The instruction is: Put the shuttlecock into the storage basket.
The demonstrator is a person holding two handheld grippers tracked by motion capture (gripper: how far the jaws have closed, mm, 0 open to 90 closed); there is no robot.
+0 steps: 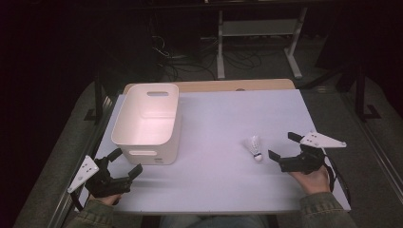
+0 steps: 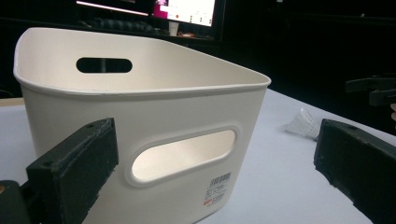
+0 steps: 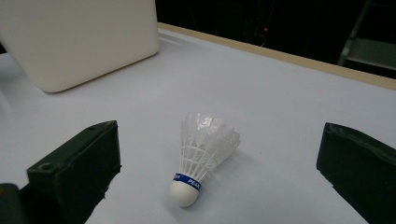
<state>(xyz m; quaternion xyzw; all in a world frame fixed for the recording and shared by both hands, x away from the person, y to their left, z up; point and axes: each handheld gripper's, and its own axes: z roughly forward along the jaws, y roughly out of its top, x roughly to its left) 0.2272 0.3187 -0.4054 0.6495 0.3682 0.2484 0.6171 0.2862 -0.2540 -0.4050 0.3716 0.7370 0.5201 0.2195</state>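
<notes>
A white shuttlecock [image 1: 254, 147] with a blue band lies on its side on the white table [image 1: 223, 123], right of centre. My right gripper [image 1: 281, 147] is open just right of it, jaws wide apart. In the right gripper view the shuttlecock [image 3: 201, 154] lies between and slightly ahead of the jaws, cork end toward the camera. A white plastic bin [image 1: 148, 121] with handle slots stands at the left. My left gripper [image 1: 125, 162] is open near the bin's front left corner; the bin [image 2: 140, 121] looms close ahead in the left gripper view.
The table's wooden far edge [image 1: 228, 85] shows behind the white surface. Beyond it are a metal stand [image 1: 259, 33] and cables on a dark floor. The shuttlecock [image 2: 303, 125] appears small to the right in the left gripper view.
</notes>
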